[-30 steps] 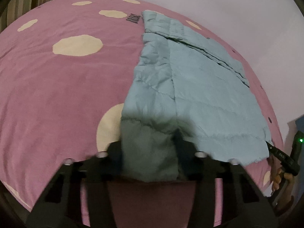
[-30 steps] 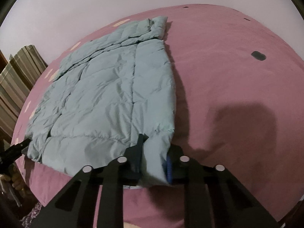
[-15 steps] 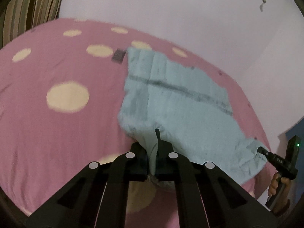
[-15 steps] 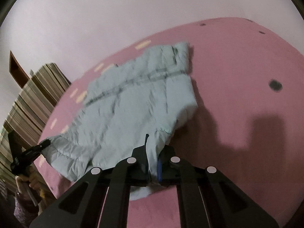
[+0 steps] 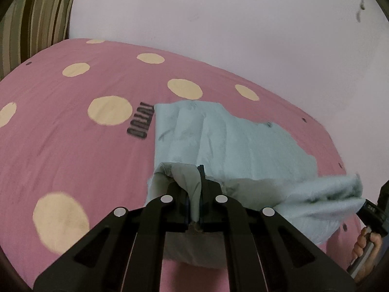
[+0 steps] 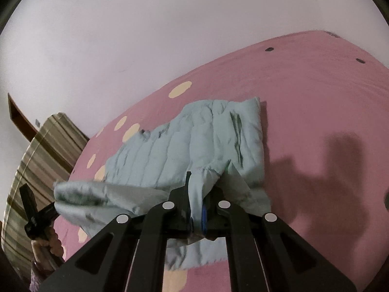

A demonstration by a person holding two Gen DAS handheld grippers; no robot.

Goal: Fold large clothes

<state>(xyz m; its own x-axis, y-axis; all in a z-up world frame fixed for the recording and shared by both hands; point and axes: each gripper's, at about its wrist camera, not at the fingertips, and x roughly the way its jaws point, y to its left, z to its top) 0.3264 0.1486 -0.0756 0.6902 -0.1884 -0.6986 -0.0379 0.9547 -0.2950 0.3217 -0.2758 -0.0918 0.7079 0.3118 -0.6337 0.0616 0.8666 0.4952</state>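
Note:
A pale blue quilted jacket (image 5: 233, 143) lies on a pink bed with cream dots. My left gripper (image 5: 198, 182) is shut on one near corner of the jacket, the cloth pinched between its black fingers and lifted off the bed. In the right wrist view the jacket (image 6: 194, 143) stretches away toward the wall. My right gripper (image 6: 197, 192) is shut on the other near corner, fabric bunched between its pads. The near hem hangs in the air between the two grippers and curls over the part still lying flat.
The pink bedcover (image 5: 73, 146) reaches to a pale wall behind. A striped pillow (image 5: 36, 19) stands at the bed's head, seen also as striped bedding (image 6: 43, 150) in the right wrist view. A hand (image 5: 367, 243) holds the other gripper's handle at the right edge.
Both grippers shut on the jacket's near corners and rose, carrying the hem up and toward the far end. The flat jacket now looks shorter, its near part lifted off the bed.

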